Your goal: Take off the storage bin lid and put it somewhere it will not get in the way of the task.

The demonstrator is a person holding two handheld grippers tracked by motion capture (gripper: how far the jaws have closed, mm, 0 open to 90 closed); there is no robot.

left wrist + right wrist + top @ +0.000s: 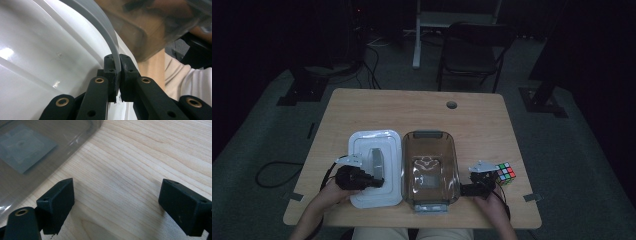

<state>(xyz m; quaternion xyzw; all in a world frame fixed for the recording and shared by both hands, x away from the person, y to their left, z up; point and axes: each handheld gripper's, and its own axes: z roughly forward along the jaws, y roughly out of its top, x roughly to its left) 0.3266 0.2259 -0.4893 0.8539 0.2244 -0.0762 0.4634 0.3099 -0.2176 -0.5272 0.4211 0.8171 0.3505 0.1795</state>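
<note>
Dim lab: rig stands [304,85], cables [372,60]

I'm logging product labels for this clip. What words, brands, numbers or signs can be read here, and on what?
None can be read.
Clear container: a pale raised mark and a grey square on its base, too blurred to read.
White lid: no print visible.
Rubik's cube: plain colour stickers, no text.

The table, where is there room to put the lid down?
The far half of the table, between the little hole and the two boxes' far ends, is bare. The near half is crowded: white lid, clear box, puzzle cube, and the left gripper shut on the lid's rim.
</note>
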